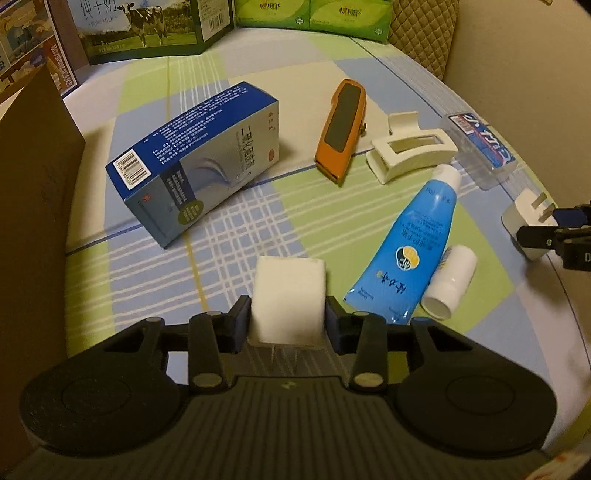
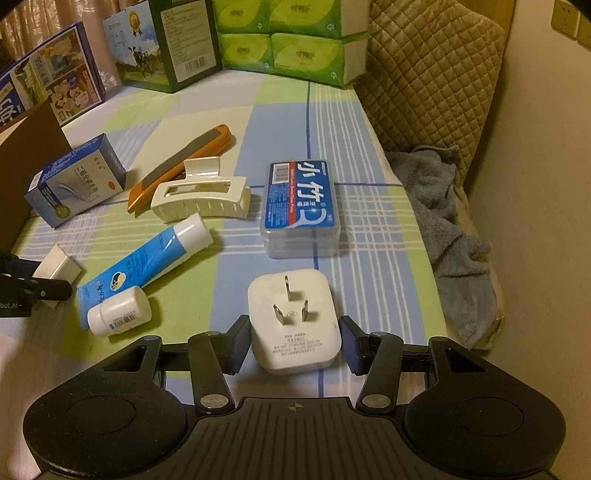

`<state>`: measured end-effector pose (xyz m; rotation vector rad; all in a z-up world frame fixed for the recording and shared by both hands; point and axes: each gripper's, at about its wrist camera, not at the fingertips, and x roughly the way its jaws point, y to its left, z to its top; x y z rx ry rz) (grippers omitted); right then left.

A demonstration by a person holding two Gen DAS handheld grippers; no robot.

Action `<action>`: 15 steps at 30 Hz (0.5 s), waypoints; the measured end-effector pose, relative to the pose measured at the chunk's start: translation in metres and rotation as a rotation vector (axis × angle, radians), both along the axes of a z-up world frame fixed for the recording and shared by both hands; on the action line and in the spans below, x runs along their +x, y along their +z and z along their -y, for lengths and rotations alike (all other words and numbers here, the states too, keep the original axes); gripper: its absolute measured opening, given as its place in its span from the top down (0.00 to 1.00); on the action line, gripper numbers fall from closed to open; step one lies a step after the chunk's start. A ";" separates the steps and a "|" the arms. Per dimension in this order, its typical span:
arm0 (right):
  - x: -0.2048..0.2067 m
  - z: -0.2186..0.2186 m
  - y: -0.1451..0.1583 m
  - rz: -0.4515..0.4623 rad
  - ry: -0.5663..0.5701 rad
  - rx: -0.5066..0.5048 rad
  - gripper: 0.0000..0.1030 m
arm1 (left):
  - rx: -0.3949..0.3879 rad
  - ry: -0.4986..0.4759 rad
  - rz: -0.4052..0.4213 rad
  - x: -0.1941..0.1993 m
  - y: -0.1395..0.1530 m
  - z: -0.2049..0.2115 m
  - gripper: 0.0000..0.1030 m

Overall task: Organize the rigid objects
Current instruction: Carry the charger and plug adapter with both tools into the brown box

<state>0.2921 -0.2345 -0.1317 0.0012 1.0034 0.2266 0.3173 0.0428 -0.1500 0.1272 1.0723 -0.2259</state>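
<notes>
My left gripper is shut on a white block-shaped charger, held just above the checked cloth; it also shows in the right wrist view. My right gripper is open around a white plug adapter lying prongs-up; small gaps show at both pads. The adapter shows at the right edge of the left wrist view. On the cloth lie a blue medicine box, an orange utility knife, a cream hair claw, a blue tube, a small white bottle and a clear floss box.
A brown cardboard wall stands at the left. Milk cartons and green tissue packs line the back. A quilted cushion and a grey-blue towel lie beyond the right edge of the cloth.
</notes>
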 end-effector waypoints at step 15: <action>-0.006 -0.008 0.001 0.018 0.042 -0.022 0.55 | -0.019 0.068 0.016 -0.024 0.012 -0.008 0.65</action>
